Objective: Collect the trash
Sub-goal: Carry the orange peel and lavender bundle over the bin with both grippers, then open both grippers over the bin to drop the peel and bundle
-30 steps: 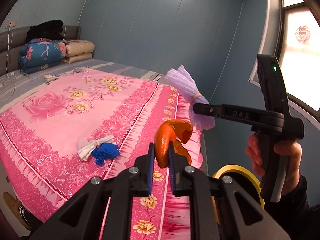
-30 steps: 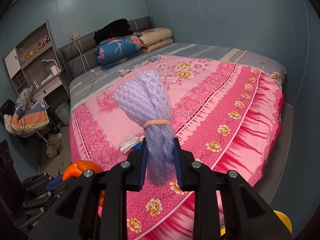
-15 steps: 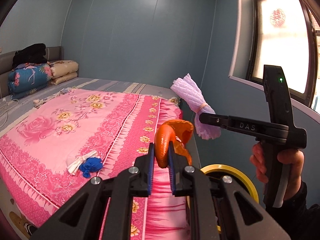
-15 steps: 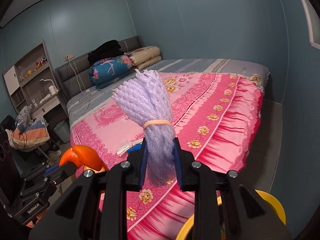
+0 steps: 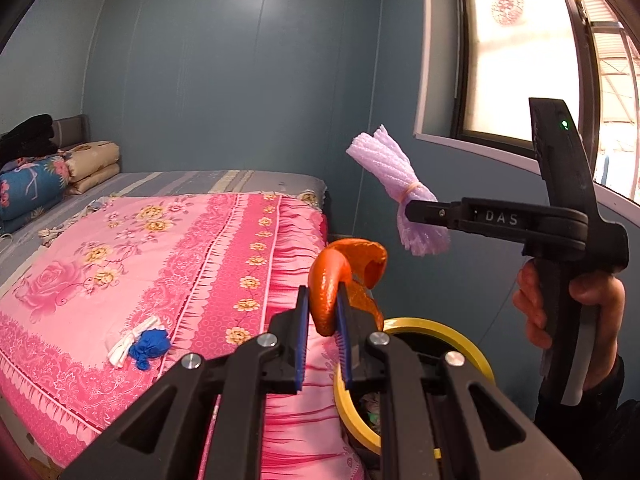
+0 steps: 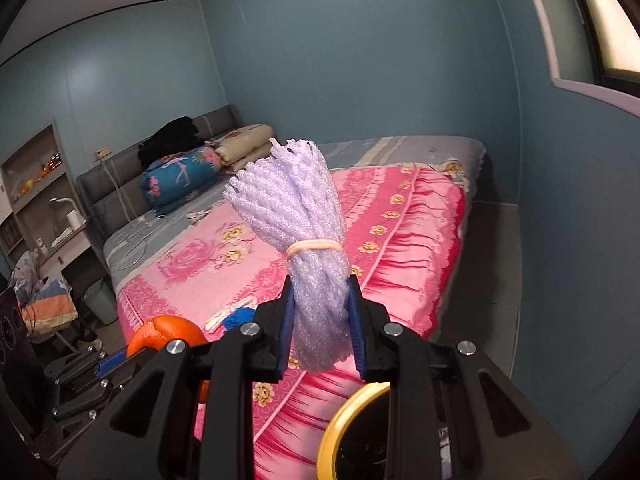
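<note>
Two grippers carry our trash beside the pink bedspread [image 5: 132,264], above the yellow-rimmed bin [image 5: 436,328] at the bed's foot. Our right gripper [image 6: 320,320] clamps the purple foam-net bundle [image 6: 296,216] below its rubber band; our left gripper [image 5: 322,316] pinches the orange peel [image 5: 340,272]. Smallest — a blue wad [image 5: 150,346] touching white scrap [image 5: 130,340] — lies on the bedspread.

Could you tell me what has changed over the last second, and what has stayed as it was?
Both grippers have swung away from over the pink bedspread towards the yellow-rimmed bin beside the bed; its rim now shows far more. Nothing was taken or released: the left gripper still clamps the orange peel, and the right gripper the purple foam net bundle. The blue and white scraps still lie on the bedspread.
</note>
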`<state>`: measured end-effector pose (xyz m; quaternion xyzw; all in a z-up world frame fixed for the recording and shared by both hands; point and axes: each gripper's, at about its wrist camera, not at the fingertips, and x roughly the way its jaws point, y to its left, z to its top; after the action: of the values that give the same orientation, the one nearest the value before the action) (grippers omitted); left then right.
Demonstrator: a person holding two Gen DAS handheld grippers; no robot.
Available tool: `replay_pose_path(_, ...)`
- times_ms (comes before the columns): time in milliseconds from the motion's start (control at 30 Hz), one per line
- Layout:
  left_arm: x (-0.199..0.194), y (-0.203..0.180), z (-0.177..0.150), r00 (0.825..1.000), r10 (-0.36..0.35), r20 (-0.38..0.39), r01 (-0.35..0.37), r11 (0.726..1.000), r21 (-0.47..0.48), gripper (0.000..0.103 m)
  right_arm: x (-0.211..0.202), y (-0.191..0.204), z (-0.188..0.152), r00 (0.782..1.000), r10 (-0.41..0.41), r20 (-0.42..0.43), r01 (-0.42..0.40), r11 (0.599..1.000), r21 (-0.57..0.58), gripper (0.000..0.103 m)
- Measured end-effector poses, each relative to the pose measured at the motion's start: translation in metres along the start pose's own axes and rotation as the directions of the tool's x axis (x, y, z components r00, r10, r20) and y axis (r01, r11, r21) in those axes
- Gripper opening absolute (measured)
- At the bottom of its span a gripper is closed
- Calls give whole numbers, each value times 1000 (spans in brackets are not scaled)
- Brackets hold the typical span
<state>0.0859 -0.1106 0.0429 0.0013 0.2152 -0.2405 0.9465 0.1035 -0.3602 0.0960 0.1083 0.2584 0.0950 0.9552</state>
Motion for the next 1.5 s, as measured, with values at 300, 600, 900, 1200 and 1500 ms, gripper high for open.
replay_pose_path(300,26,-19,-4,995,-88,-43,90,995,35,12,-29,-27,-7,997,-73,-12,74,993,93,24)
replay_pose_path(600,60,-49,-19,981,-153,-124,159,986,48,12,-50,-49,-27,993,-116,-37,121,981,149,24)
replay_pose_path(900,91,-75,-46,947,-210,-244,219,976,11,13,-50,-88,-44,993,-93,-70,107,968,227,25)
replay_pose_path(1200,100,-78,-55,923,-258,-286,260,965,-31,22,-44,-104,-49,990,-117,-82,135,951,278,33)
replay_pose_path(1500,96,-53,-53,943,-217,-254,208,976,-61,63,-45,-105,-49,983,-173,-55,182,939,293,56)
